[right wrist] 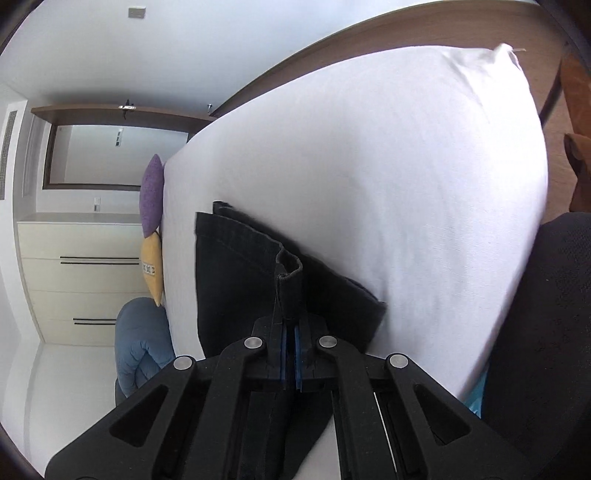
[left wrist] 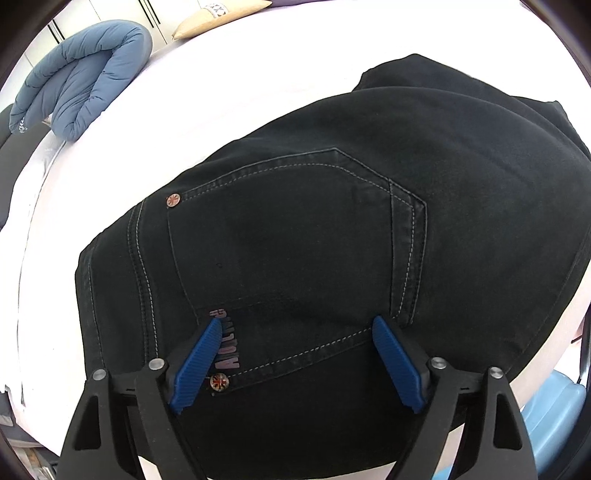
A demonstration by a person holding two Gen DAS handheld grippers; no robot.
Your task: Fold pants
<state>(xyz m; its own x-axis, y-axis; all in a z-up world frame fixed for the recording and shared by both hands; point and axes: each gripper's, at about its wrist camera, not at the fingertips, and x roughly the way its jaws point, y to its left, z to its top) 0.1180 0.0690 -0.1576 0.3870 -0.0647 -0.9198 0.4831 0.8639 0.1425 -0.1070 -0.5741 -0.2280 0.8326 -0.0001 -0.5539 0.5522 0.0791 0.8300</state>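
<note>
Black jeans (left wrist: 332,229) lie on the white bed (left wrist: 221,92), back pocket up, with grey stitching and round rivets. My left gripper (left wrist: 295,328) is open, its blue pads (left wrist: 199,365) spread just above the pocket's lower edge, holding nothing. In the right wrist view my right gripper (right wrist: 290,332) is shut on a pinched fold of the leg hem (right wrist: 290,284). The rest of the jeans' leg end (right wrist: 236,273) lies flat on the white bed (right wrist: 388,184).
A folded blue quilt (left wrist: 81,77) and a beige cushion (left wrist: 218,18) lie at the bed's far side. A purple cushion (right wrist: 151,195), a yellow cushion (right wrist: 153,266) and cream drawers (right wrist: 81,277) show in the right wrist view. A dark chair (right wrist: 546,314) stands to the right.
</note>
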